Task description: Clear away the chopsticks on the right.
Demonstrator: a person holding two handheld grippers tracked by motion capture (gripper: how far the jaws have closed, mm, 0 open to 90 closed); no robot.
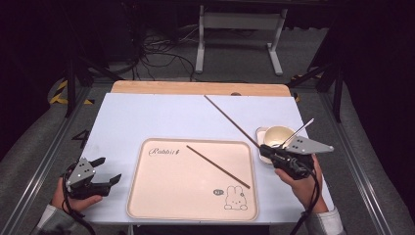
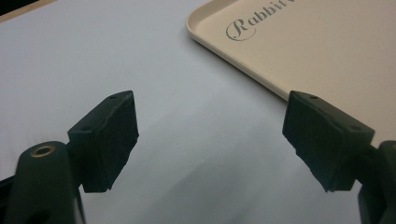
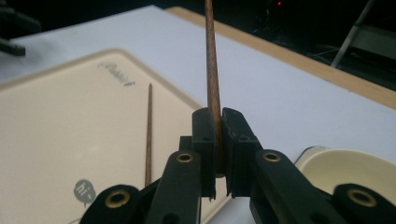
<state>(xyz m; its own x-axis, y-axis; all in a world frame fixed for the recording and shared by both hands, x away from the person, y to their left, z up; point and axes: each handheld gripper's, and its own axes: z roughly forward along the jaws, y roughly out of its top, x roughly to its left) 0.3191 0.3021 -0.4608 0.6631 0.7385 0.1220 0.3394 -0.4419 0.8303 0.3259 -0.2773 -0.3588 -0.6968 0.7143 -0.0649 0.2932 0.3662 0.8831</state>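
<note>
Right tongs: the black two-jaw right tongs (image 3: 215, 140) are closed tight on a long, thin, dark brown wooden chopstick (image 3: 211, 70); matte plastic jaws with brass-coloured pivot rivets pinch its near end, and the stick runs straight away from them.
Held chopstick: in the high view this round, slender stick (image 1: 230, 119) slants from the right tongs (image 1: 264, 149) up and to the left over the counter, its far tip near the wooden strip at the back.
Right hand: the person's right hand (image 1: 301, 183) grips the tool body, under a grey three-cornered plate.
Left tongs: the black left tongs (image 2: 210, 135) stand wide apart with nothing between the blocky, flat-faced pads; they hover over bare counter just beside the tray's near left corner. In the high view they (image 1: 108, 170) sit at the lower left, held by the left hand (image 1: 73, 198).
Second chopstick: a matching dark brown wooden chopstick (image 1: 218, 166) lies flat and diagonal on the tray, apart from the held one.
Tray: a beige, smooth plastic rectangular tray with rounded corners and a raised rim (image 1: 142, 196), printed with "Rabbit" script and a small rabbit drawing.
Bowl: a cream, round, glossy bowl (image 1: 276, 134) sits just right of the tray, close by the right tongs, with a thin metal utensil handle (image 1: 301, 129) leaning out of it.
Counter: a smooth white counter top (image 1: 147, 117) with a light wooden edge strip (image 1: 195, 88) at its far side.
</note>
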